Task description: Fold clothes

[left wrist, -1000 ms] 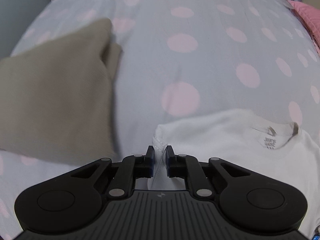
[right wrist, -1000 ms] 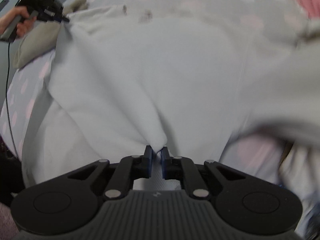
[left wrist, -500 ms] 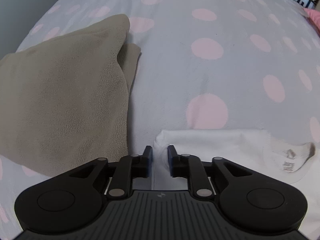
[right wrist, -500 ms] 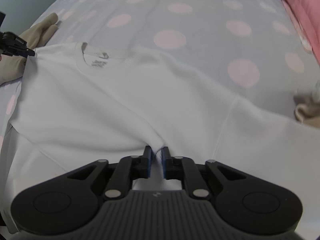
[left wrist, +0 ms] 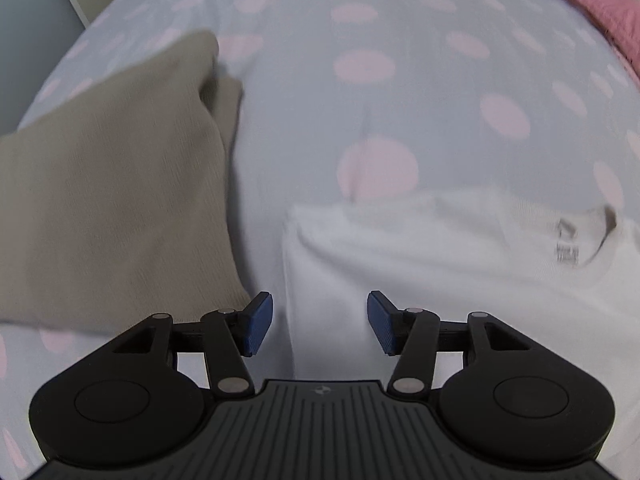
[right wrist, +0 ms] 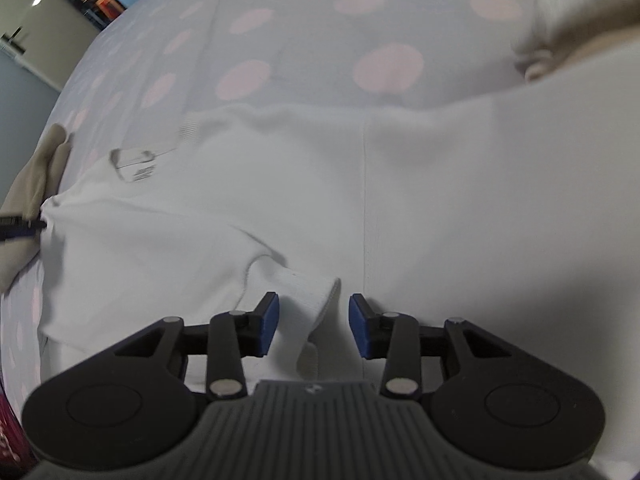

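A white sweatshirt (right wrist: pixel 304 184) lies spread flat on the dotted bedsheet (left wrist: pixel 360 92), neck label (left wrist: pixel 567 245) up. My left gripper (left wrist: pixel 320 324) hangs over the shirt's left shoulder edge (left wrist: pixel 320 264). Its jaws are opening; the blue pads (left wrist: pixel 259 322) stand apart and clear of the cloth below. My right gripper (right wrist: pixel 314 326) is over a folded-in ribbed cuff (right wrist: pixel 310 290). Its jaws are opening too, with the cuff between the pads but not pressed. In the right wrist view the left gripper's tip (right wrist: pixel 38 224) shows at the shirt's far left corner.
A folded beige garment (left wrist: pixel 112 200) lies left of the shirt, close to the left gripper. A pink blanket (left wrist: pixel 608 4) sits at the far right. A cream pile of clothes (right wrist: pixel 580 12) lies beyond the shirt's right sleeve. The bed's edge (right wrist: pixel 60 92) runs along the left.
Both grippers went from pinching the white shirt to open and let it go. The shirt, hanging and bunched a second ago, now lies flat. Both hands came down.
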Demonstrator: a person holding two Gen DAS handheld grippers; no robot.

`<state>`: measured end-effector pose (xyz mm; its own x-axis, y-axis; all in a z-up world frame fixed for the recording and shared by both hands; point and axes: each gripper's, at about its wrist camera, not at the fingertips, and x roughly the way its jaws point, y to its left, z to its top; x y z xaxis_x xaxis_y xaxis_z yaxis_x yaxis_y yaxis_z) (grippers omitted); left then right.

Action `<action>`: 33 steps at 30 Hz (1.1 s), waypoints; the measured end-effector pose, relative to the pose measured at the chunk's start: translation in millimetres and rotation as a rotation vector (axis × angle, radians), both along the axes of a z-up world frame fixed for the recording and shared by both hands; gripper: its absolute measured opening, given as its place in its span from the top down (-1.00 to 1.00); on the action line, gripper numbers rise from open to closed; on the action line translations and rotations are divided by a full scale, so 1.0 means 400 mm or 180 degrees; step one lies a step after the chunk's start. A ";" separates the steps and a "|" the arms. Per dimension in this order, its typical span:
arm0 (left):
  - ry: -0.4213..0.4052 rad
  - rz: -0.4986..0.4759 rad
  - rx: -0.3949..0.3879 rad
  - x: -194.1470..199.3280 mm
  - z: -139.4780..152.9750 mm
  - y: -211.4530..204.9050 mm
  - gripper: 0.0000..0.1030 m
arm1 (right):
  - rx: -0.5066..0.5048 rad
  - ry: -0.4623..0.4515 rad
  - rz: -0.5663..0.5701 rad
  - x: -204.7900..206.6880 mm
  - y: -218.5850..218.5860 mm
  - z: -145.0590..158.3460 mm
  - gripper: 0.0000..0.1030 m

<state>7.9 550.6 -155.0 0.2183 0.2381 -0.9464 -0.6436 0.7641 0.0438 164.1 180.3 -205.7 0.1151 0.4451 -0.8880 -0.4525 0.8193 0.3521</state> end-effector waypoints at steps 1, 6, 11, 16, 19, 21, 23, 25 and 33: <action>0.0010 0.0017 -0.0039 -0.004 -0.010 -0.007 0.03 | 0.0017 0.0027 -0.0041 0.004 0.004 -0.016 0.27; 0.0094 0.0015 -0.0066 -0.022 -0.043 -0.035 0.03 | 0.0148 0.0033 -0.0106 0.003 0.012 -0.030 0.89; 0.0189 0.0079 -0.0118 -0.048 -0.077 -0.028 0.19 | 0.0161 -0.0627 -0.0051 -0.008 0.002 0.077 0.93; 0.0112 0.0288 -0.0183 -0.057 -0.090 -0.012 0.24 | -0.0186 -0.0957 0.0104 -0.020 0.054 0.077 0.95; 0.0108 0.0288 -0.0143 -0.056 -0.087 -0.010 0.25 | -0.0260 -0.0940 0.0135 -0.009 0.054 0.028 0.95; 0.0076 0.0278 -0.0119 -0.063 -0.077 -0.010 0.27 | -0.0203 -0.0868 0.0097 0.002 0.040 0.012 0.90; 0.0015 0.0222 -0.0053 -0.089 -0.054 -0.009 0.27 | -0.0216 -0.0877 0.0008 0.002 0.030 0.020 0.79; -0.0055 0.0163 -0.0007 -0.121 -0.030 -0.009 0.27 | -0.0184 -0.0925 0.0000 -0.007 0.014 0.041 0.76; 0.0023 -0.0158 0.0016 -0.248 0.000 -0.085 0.08 | -0.0039 -0.0748 -0.0021 -0.055 0.009 0.077 0.37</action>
<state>-91.2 516.5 -154.9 0.2231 0.2320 -0.9468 -0.6045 0.7949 0.0523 141.9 183.8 -174.9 0.3222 0.4329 -0.8419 -0.5155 0.8261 0.2275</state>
